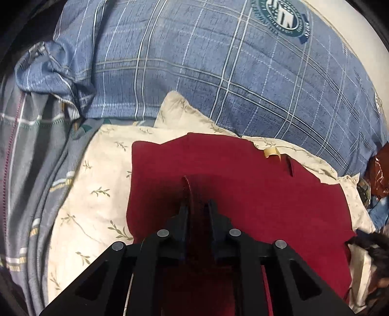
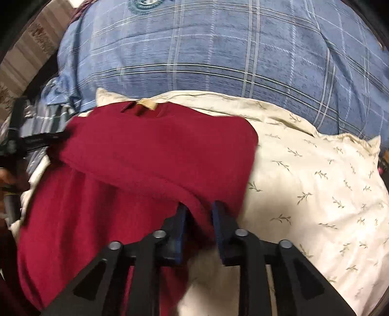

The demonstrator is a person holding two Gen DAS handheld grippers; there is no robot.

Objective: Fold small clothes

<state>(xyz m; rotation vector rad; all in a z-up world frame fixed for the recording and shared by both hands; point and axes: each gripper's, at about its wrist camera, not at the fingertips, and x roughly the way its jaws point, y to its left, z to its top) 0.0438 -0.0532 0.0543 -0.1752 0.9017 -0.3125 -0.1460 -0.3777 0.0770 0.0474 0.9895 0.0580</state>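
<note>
Left tongs: nearest the left wrist camera, closed on a raised ridge of the red garment; the pinched fold stands up between the two black fingers.
Right tongs: nearest the right wrist camera, gripping the rolled edge of the red garment; cloth fills the gap between the blue-edged fingers.
Count of tongs: two, one per view; the left tool also shows as a dark blurred shape at the left edge of the right wrist view.
Red garment: one, dark red, lying on the cream pillow. One layer is doubled over another, its folded edge running slantwise from the left side down to the right tongs in the right wrist view.
Garment direction: long axis runs from the cameras away toward the quilt; the neck end with the tan label lies at the far end.
Tan label: one, at the collar; any writing on it is too small to read.
Cream pillow: one seen, printed with small olive leaf sprigs, spreading wide to the right of the garment.
Grey striped bedding: bunched to the left of the pillow.
Blue plaid quilt: farthest, behind the pillow, filling the upper part of both views.
Round crest: one green and white emblem on the quilt; its ring of lettering is unreadable.
</note>
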